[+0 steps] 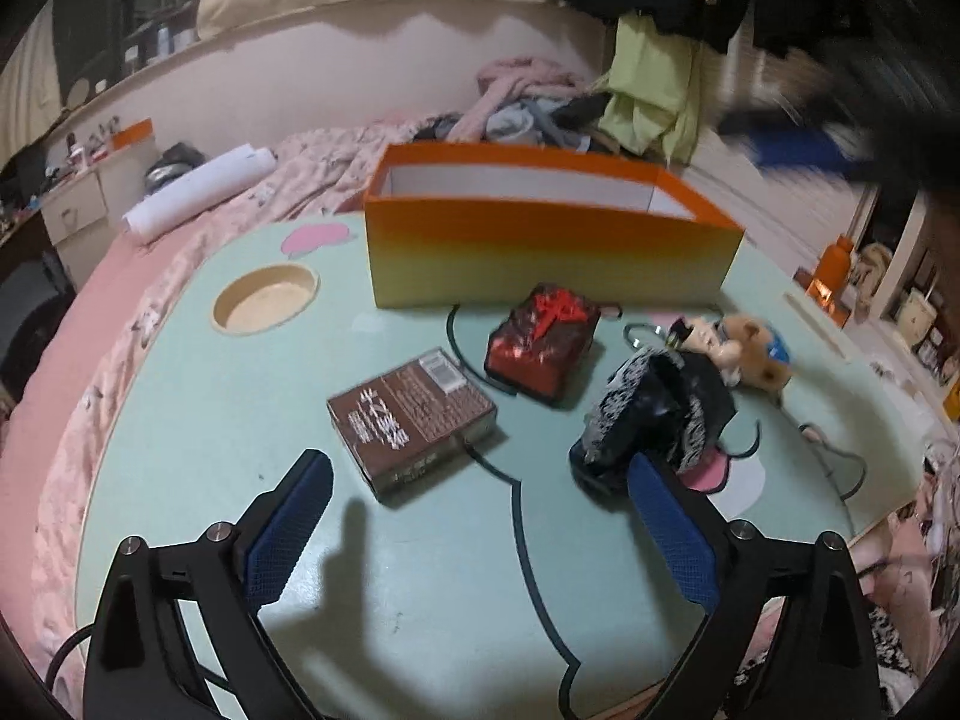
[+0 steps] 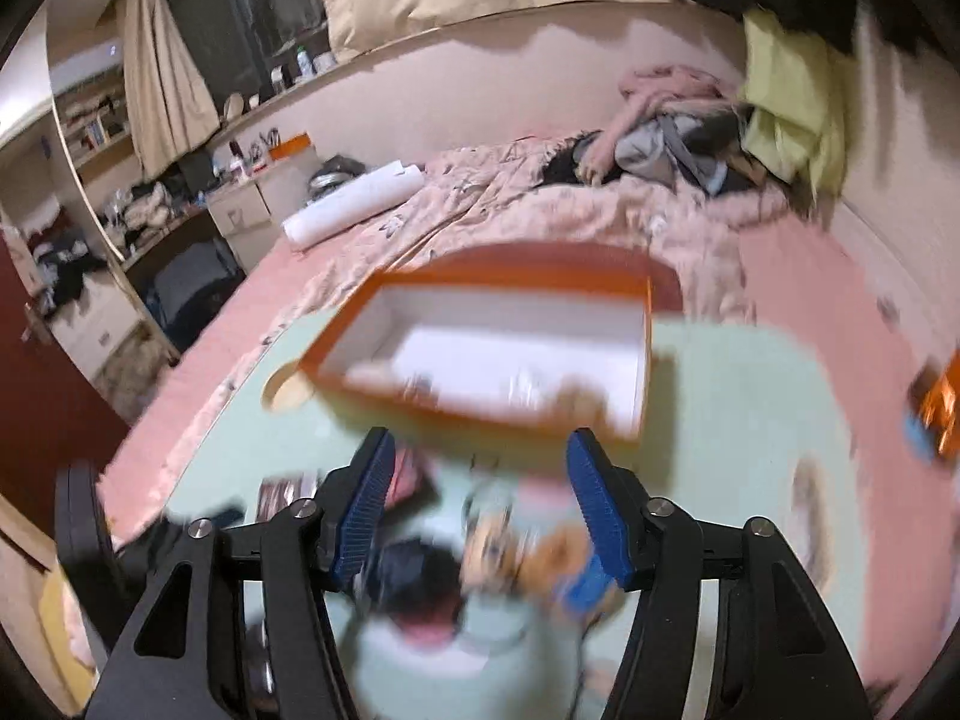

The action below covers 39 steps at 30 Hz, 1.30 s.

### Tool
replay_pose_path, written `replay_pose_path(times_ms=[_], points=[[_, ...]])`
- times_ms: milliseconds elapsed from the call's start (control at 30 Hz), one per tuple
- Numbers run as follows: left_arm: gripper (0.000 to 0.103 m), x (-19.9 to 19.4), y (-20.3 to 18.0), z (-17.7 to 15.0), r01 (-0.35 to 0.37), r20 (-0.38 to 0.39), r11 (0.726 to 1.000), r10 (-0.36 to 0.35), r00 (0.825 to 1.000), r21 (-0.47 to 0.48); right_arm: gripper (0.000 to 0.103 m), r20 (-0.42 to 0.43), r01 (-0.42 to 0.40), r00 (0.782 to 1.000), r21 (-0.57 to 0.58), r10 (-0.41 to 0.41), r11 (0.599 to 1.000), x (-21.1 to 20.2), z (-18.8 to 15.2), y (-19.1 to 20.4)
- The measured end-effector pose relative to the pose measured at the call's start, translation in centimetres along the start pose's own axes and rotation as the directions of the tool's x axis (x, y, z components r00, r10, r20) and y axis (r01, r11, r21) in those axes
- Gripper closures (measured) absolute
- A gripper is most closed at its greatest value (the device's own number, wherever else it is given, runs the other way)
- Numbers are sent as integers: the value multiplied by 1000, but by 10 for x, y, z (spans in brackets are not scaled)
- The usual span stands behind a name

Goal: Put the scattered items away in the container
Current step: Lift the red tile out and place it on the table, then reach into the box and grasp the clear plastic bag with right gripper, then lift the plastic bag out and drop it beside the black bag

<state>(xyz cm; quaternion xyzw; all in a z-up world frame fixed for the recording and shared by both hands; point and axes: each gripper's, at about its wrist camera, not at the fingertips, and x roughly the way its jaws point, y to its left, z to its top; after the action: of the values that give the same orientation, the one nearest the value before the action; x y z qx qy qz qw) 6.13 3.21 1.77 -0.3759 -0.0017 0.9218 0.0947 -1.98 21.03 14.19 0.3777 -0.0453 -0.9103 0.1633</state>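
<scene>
An orange box (image 1: 540, 252) with a white inside stands open at the far side of a mint-green table (image 1: 372, 540). In front of it lie a brown packet (image 1: 414, 420), a red-and-black gift box (image 1: 543, 342), a black patterned pouch (image 1: 648, 420) and a small plush toy keychain (image 1: 744, 348). My left gripper (image 1: 480, 516) is open and empty, just short of the brown packet. My right gripper (image 2: 480, 498) is open and empty above the blurred toy (image 2: 528, 552), with the orange box (image 2: 492, 348) beyond it. It appears as a blur in the left wrist view (image 1: 840, 132).
The table rests on a pink bed (image 1: 60, 420). A round cup hole (image 1: 267, 297) sits at the table's far left. A paper roll (image 1: 198, 192) and a clothes pile (image 1: 540, 108) lie on the bed behind. Shelves stand at the right.
</scene>
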Motion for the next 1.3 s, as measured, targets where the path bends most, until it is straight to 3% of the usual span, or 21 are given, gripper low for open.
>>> replay_pose_path(times_ms=[100, 167, 233, 433, 533, 633, 767, 833, 967, 1100, 1200, 1300], points=[[3, 8, -1, -3, -16, -34, 1000, 16, 999, 0, 70, -170, -47, 985, -37, 40, 998, 45, 41, 0], [3, 10, 1, -4, -18, -41, 1000, 17, 999, -6, 71, -282, -5, 959, -48, -9, 999, 82, 55, -8], [3, 12, 4, -4, -6, -49, 1000, 5, 999, -20, 71, -345, 55, 936, -64, -74, 996, 110, 61, -13], [2, 13, 3, -6, -13, -46, 1000, 12, 999, -14, 74, -464, 68, 880, -92, -103, 993, 155, 44, -21], [2, 12, 3, -7, -13, -45, 1000, 12, 999, -14, 76, -432, 64, 896, -101, -102, 993, 153, 39, -19], [2, 12, 4, -6, -13, -44, 1000, 12, 999, -14, 85, -397, 27, 916, -74, -55, 997, 142, 41, -18], [2, 12, 4, -6, -16, -46, 1000, 15, 999, -9, 85, -261, -26, 965, -37, 15, 999, 102, 57, -14], [2, 12, 4, -6, -17, -46, 1000, 16, 999, -8, 85, -208, -52, 977, -35, 43, 998, 79, 58, -11], [2, 12, 4, -6, -18, -47, 1000, 17, 999, -6, 85, -157, -111, 982, -29, 105, 993, 43, 43, -5], [2, 12, 1, -7, -24, -51, 1000, 24, 998, 7, 85, -185, -172, 969, -18, 166, 985, 37, 11, 6], [2, 12, 1, -7, -25, -52, 1000, 25, 998, 8, 83, -229, -162, 962, -34, 150, 986, 49, -13, 16], [2, 13, 1, -7, -27, -53, 1000, 28, 998, 10, 80, -222, -118, 971, -105, 92, 987, 52, -25, 24]])
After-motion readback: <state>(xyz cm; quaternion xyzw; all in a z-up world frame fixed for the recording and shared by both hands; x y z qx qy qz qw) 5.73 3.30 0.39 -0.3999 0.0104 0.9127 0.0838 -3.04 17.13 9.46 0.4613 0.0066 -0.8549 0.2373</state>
